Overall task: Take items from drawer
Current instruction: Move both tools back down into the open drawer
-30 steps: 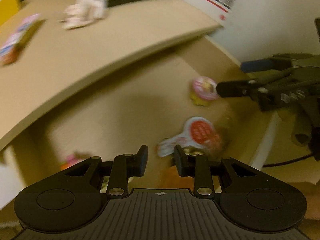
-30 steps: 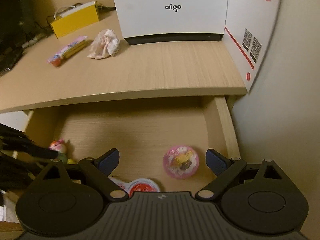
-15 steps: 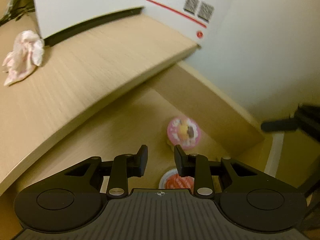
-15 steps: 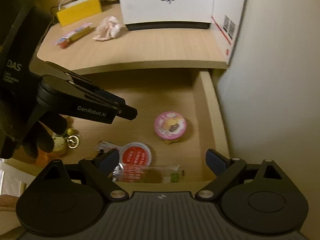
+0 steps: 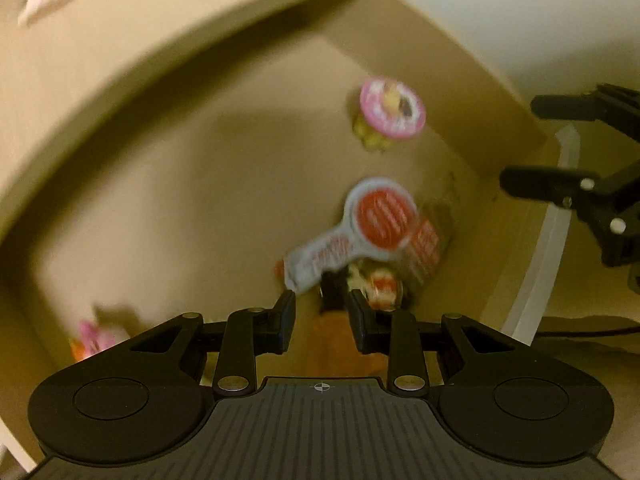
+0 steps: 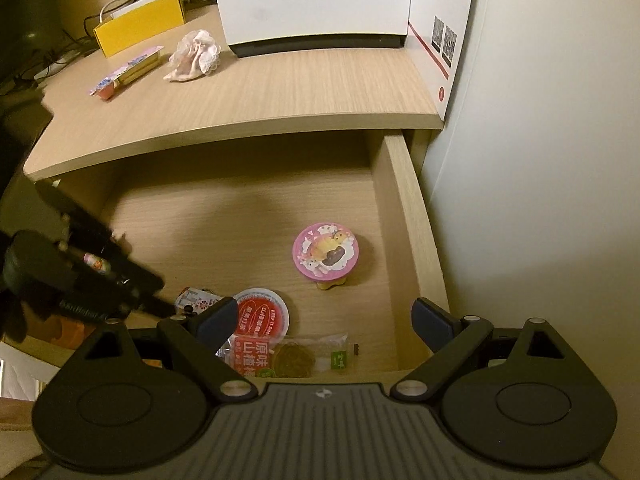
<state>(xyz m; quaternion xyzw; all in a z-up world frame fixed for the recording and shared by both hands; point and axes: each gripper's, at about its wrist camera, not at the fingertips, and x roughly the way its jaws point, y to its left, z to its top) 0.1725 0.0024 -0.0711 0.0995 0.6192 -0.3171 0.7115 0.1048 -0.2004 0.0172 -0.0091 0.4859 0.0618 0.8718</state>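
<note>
Yellow box in right wrist view only

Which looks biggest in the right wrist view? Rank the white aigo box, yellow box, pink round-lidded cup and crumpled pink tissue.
1. White aigo box, cut off by the frame.
2. Yellow box.
3. Pink round-lidded cup and crumpled pink tissue look alike; the cup lies nearer the camera, so unranked.
</note>
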